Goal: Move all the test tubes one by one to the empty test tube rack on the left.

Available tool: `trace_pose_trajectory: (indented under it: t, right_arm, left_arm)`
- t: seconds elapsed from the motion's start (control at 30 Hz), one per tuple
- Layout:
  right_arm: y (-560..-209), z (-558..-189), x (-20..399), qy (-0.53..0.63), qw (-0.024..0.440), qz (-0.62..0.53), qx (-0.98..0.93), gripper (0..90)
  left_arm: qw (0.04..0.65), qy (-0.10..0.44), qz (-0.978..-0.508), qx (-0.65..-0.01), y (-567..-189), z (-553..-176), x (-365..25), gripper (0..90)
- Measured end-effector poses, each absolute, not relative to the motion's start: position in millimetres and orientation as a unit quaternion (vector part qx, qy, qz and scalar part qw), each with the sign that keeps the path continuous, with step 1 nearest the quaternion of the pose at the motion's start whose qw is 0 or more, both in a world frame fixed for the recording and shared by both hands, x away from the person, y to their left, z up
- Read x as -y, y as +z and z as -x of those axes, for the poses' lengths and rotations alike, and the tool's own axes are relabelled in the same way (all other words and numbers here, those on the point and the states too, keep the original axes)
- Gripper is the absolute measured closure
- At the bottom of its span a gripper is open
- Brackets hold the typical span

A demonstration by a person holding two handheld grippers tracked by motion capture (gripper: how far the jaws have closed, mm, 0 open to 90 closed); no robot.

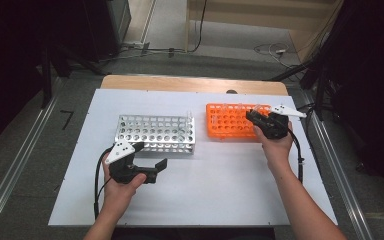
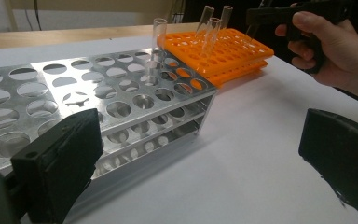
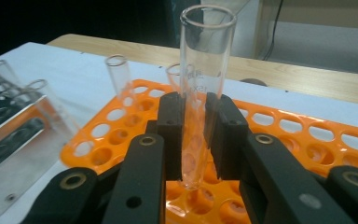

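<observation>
My right gripper is shut on a clear glass test tube, which stands upright between the pads with its round bottom just above the holes of the orange rack. In the high view this gripper hovers over the right end of the orange rack. Two more empty tubes stand in that rack farther back. My left gripper lies low over the table in front of the metal rack, open, with nothing between its jaws. One tube stands in the metal rack's far corner.
The two racks sit side by side on a white board over a wooden table. The other hand shows at the upper right of the left gripper view. Dark equipment and cables border the table.
</observation>
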State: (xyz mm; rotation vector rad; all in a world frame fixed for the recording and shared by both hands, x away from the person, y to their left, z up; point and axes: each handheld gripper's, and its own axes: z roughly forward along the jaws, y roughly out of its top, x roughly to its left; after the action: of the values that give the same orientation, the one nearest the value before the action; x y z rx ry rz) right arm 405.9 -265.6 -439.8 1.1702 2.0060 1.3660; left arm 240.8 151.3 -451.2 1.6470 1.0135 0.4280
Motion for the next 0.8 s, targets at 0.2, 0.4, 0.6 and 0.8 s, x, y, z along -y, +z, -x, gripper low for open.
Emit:
trace_pose_trajectory:
  t: [0.2, 0.4, 0.6, 0.8]
  right_arm:
    - [-436, -388, 264, 0.492, 0.196, -0.419, -0.738, 73.8]
    - [-435, -365, 262, 0.502, 0.179, -0.403, -0.744, 73.8]
    - [-437, -336, 256, 0.495, 0.179, -0.384, -0.759, 73.8]
    - [-443, -309, 252, 0.493, 0.163, -0.372, -0.769, 73.8]
  left_arm:
    - [0.547, 0.181, -0.698, -0.426, -451, -240, -149, 0.0]
    - [0.546, 0.179, -0.699, -0.425, -451, -240, -147, 0.0]
    - [0.545, 0.18, -0.703, -0.42, -450, -239, -143, 0.0]
    - [0.547, 0.179, -0.707, -0.412, -447, -238, -138, 0.0]
